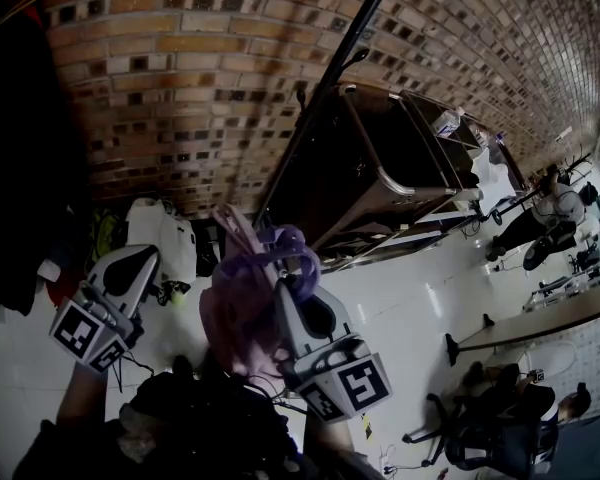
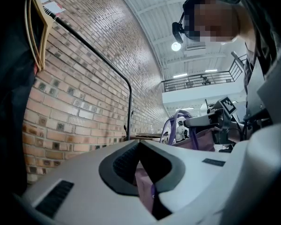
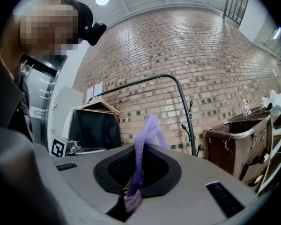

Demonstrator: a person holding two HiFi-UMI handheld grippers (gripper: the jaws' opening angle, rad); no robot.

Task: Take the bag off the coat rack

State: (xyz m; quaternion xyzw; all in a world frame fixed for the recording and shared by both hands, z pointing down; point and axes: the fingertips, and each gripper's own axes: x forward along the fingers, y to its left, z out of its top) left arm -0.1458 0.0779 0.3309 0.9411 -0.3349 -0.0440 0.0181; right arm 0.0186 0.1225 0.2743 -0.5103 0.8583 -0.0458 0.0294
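A pink bag (image 1: 235, 313) with purple straps (image 1: 285, 243) hangs in front of me, just short of the black coat rack (image 1: 320, 98). My right gripper (image 1: 305, 313) is shut on a purple strap (image 3: 140, 158); its free loop rises above the jaws, clear of the rack's bar (image 3: 178, 90) and hooks. My left gripper (image 1: 135, 268) is to the left of the bag. Pink cloth with a purple seam (image 2: 144, 186) is pinched between its closed jaws. From there the bag (image 2: 201, 139) shows hanging under the right gripper.
A brown canvas cart (image 1: 380, 158) stands right of the rack against the brick wall. A dark coat on a wooden hanger (image 3: 93, 125) hangs at the rack's left. A white bag (image 1: 165, 233) lies on the floor. People, desks and chairs (image 1: 480, 428) are at the right.
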